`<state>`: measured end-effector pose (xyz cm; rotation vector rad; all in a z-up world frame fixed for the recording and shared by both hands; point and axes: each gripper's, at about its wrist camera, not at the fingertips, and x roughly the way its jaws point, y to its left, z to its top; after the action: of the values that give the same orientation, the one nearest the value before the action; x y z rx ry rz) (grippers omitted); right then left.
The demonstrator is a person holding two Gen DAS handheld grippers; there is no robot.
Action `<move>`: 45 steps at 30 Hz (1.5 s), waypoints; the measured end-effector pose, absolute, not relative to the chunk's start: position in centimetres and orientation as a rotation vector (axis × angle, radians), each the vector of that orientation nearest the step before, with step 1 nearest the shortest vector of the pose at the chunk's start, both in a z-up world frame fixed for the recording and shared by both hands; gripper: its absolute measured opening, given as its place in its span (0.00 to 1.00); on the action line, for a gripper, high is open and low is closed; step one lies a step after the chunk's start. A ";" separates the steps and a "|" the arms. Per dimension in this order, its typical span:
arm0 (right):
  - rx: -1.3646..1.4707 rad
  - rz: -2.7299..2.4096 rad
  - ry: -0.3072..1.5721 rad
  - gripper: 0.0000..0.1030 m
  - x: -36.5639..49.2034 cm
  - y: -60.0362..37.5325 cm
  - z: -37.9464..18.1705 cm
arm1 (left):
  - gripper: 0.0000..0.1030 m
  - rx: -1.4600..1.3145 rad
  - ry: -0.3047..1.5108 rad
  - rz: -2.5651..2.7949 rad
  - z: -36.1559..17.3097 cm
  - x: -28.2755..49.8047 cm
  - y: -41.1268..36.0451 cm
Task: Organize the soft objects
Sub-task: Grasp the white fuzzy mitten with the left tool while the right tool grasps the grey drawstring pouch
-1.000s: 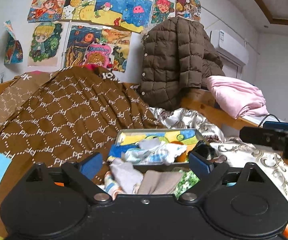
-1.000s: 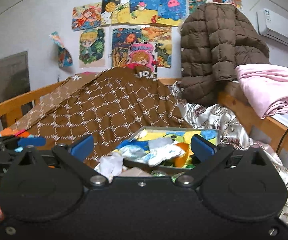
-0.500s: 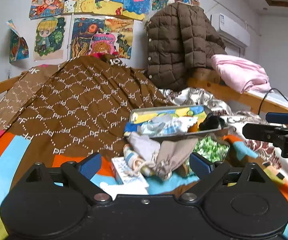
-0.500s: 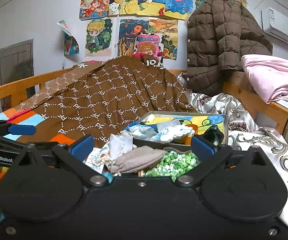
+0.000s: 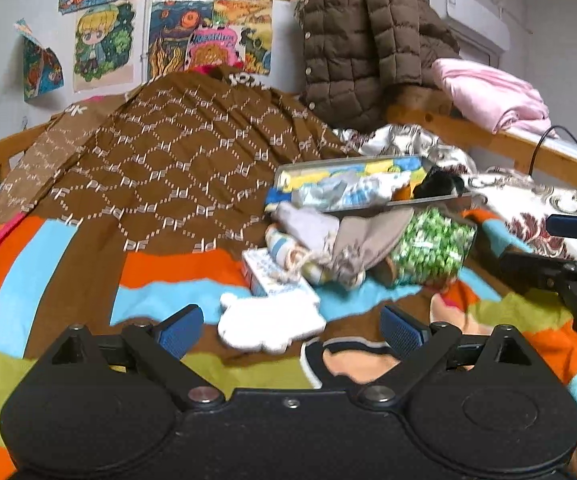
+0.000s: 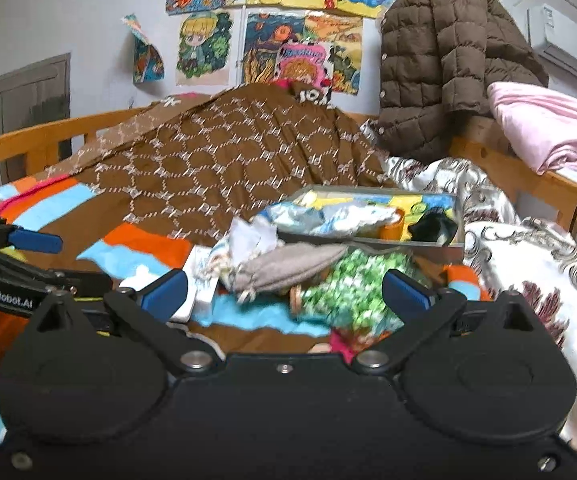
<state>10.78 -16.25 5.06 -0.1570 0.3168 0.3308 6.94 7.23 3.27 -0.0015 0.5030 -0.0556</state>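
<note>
Right gripper [image 6: 284, 294] gapes wide — grey sock [image 6: 288, 266] just beyond.

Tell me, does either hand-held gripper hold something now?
No. The left hand-held gripper and right hand-held gripper are both open, holding nothing.

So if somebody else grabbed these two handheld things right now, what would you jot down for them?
Left gripper: fingers open, empty, low over the striped blanket, just short of a white fluffy piece.
Right gripper: fingers open, empty, facing the green patterned piece and grey piece.
The tray on the bed already holds several soft items.
Left to do: the loose pile in front of the tray. Nothing is gripped yet.
</note>
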 end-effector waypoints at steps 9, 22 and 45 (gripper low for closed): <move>-0.132 0.331 0.397 1.00 10.8 -16.4 2.6 | 0.93 -0.074 0.563 0.002 0.9 5.6 7.2; -0.100 0.359 0.462 1.00 11.5 -15.6 0.4 | 0.94 -0.007 0.595 0.027 -0.1 4.0 8.0; -0.099 0.388 0.478 1.00 14.5 -14.2 0.0 | 0.95 0.001 0.591 -0.007 -0.6 7.7 9.3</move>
<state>14.50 -14.24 -0.01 -0.0990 0.4781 0.3877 7.70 9.30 -0.58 0.0011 0.5907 -0.0068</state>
